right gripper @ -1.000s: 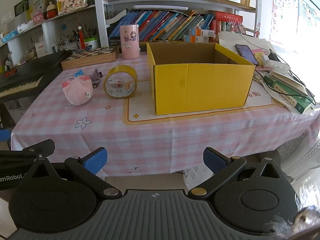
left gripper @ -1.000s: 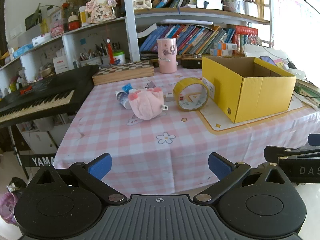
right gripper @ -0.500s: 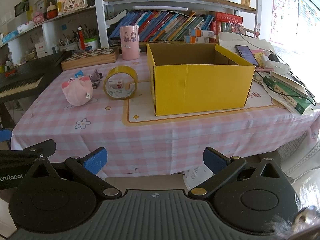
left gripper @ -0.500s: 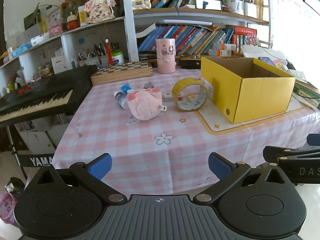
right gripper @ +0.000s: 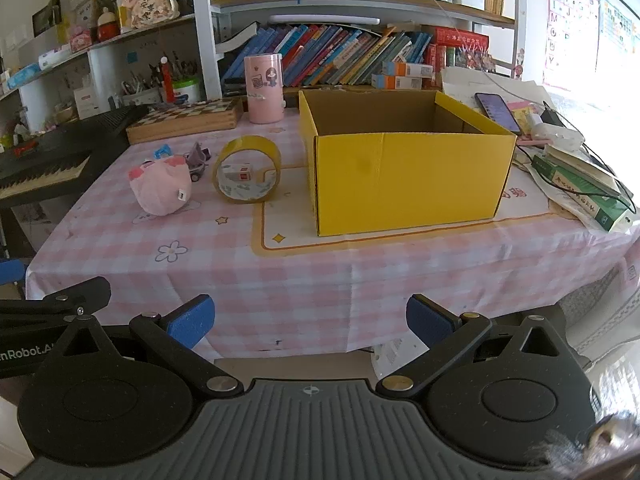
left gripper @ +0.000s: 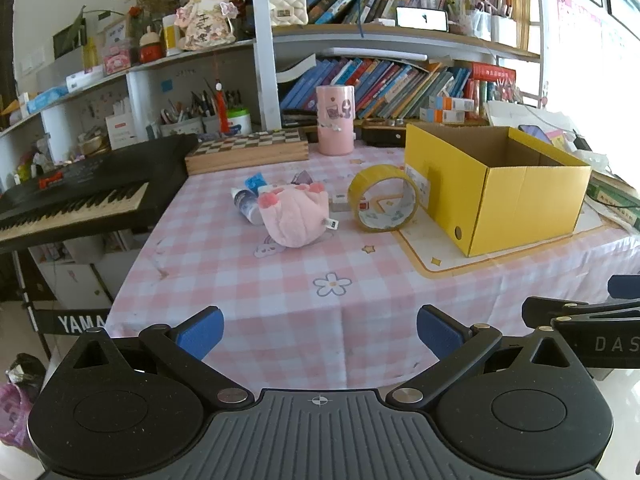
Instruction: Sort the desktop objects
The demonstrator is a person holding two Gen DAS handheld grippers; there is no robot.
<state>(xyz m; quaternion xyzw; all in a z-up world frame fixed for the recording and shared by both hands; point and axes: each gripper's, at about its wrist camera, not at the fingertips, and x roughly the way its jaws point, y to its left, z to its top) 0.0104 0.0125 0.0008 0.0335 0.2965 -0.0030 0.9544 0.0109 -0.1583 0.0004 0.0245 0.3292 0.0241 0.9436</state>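
**Both grippers wide and empty at the table's near edge**

I hold the left gripper (left gripper: 320,330) short of the table edge, its blue fingers spread far apart with nothing between them. The right gripper (right gripper: 310,316) sits the same way: jaws wide, empty, facing the yellow box (right gripper: 404,172).

The things I take to be for sorting lie in a loose cluster to the left of the box on the pink checked tablecloth (left gripper: 280,280). The pink plush toy (left gripper: 294,216) is nearest to me, lying on its side with a small tag at its right. Just behind it, on the left, a small tube (left gripper: 246,204) pokes out, and further small items lie behind that I cannot make out. The roll of yellow tape (left gripper: 382,198) stands on its edge just beside the box, with a small item partly behind it.

My judgement on handling: the plush looks soft and light, so it should squash under the jaws; I would close across the middle of its body, deep enough not to pinch only fur. The tape roll looks stiff and may roll away if nudged, so I would grip one side of the ring, one finger inside and one outside. The box is open at the top and appears empty as far as I can see in.
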